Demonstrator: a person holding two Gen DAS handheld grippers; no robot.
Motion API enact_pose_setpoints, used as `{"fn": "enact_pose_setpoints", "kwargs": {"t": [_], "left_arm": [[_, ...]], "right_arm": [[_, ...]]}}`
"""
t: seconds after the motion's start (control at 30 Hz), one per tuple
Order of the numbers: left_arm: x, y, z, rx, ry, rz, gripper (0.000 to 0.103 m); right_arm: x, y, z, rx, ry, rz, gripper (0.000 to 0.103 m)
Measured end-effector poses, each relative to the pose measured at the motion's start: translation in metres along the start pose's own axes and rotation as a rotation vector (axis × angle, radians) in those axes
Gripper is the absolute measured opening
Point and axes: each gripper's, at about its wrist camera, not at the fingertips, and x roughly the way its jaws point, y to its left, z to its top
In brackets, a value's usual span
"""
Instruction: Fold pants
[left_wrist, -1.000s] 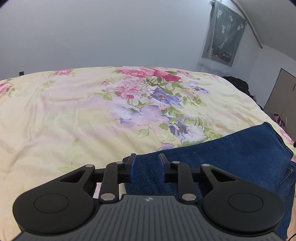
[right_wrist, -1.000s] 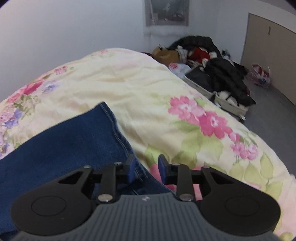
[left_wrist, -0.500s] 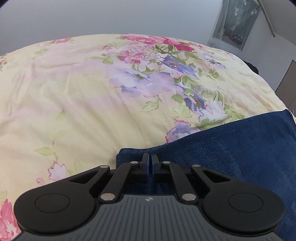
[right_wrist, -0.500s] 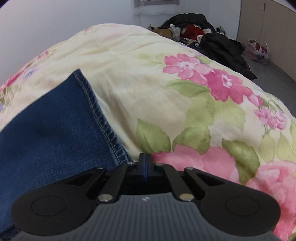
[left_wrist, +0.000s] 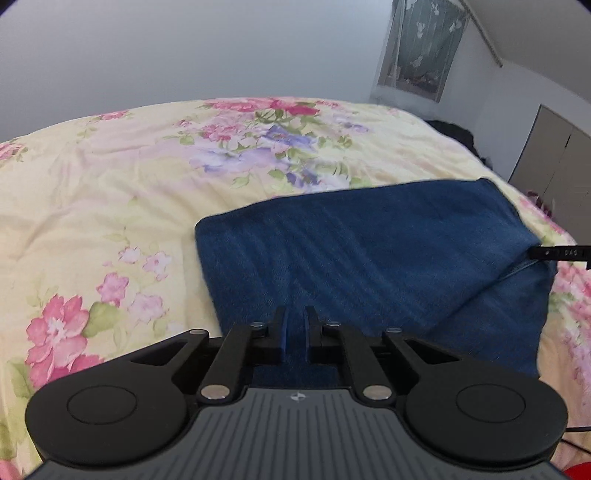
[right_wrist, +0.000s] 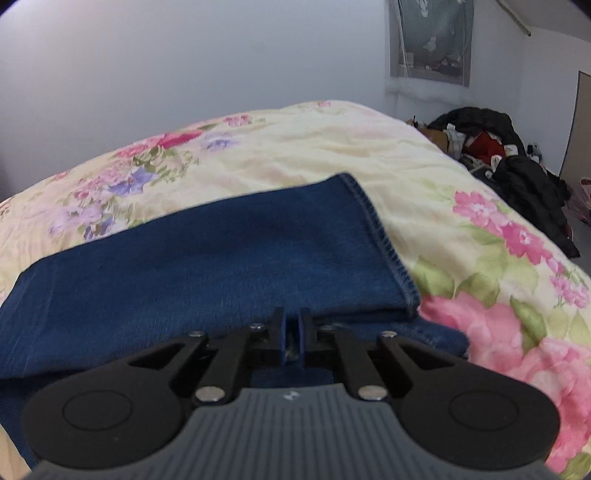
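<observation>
The dark blue denim pants (left_wrist: 369, 251) lie on the floral bedspread (left_wrist: 110, 184), with a layer folded over. My left gripper (left_wrist: 294, 328) is shut on the near edge of the pants, a strip of denim pinched between its blue pads. My right gripper (right_wrist: 292, 332) is shut on the pants (right_wrist: 221, 251) at their near edge, close to the stitched hem (right_wrist: 384, 243) on the right. The tip of the right gripper (left_wrist: 554, 254) shows at the right edge of the left wrist view, against the fold.
The bed (right_wrist: 406, 155) runs to a plain white wall. A pile of dark clothes and boxes (right_wrist: 491, 147) lies on the floor to the right of the bed. A curtained window (left_wrist: 417, 48) is at the far right, beside closet doors (left_wrist: 554, 155).
Both grippers went from open, to fully shut at the pants' edge, to pinching denim. The cloth has been carried over, so a folded layer now lies ahead of both grippers.
</observation>
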Motion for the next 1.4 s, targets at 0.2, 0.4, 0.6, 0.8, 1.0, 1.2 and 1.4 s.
{"fn": "enact_pose_setpoints", "kwargs": {"t": [0.2,0.4,0.6,0.8,1.0,1.2,1.4], "left_arm": [[0.014,0.036,-0.017,-0.216,0.125,-0.017,0.008],[-0.022,0.016,-0.029,-0.166,0.052,0.015,0.011],[-0.051,0.005,-0.053,-0.123,0.020,0.040,0.011],[-0.077,0.014,-0.064,-0.165,-0.018,0.029,0.011],[-0.089,0.025,-0.074,-0.220,-0.039,0.009,0.011],[-0.085,0.025,-0.075,-0.223,-0.031,-0.010,0.011],[-0.087,0.022,-0.072,-0.219,-0.041,-0.021,0.011]], "right_arm": [[-0.014,0.002,-0.009,0.077,0.015,0.007,0.005],[-0.080,0.064,-0.052,0.032,0.054,0.120,0.019],[-0.101,0.125,-0.107,0.028,0.179,0.168,0.032],[-0.090,0.149,-0.109,0.032,0.170,0.090,0.029],[-0.083,0.160,-0.105,-0.014,0.200,0.050,0.002],[-0.062,0.141,-0.113,0.106,0.330,0.050,0.000],[-0.055,0.149,-0.119,0.070,0.434,0.053,0.000]]}}
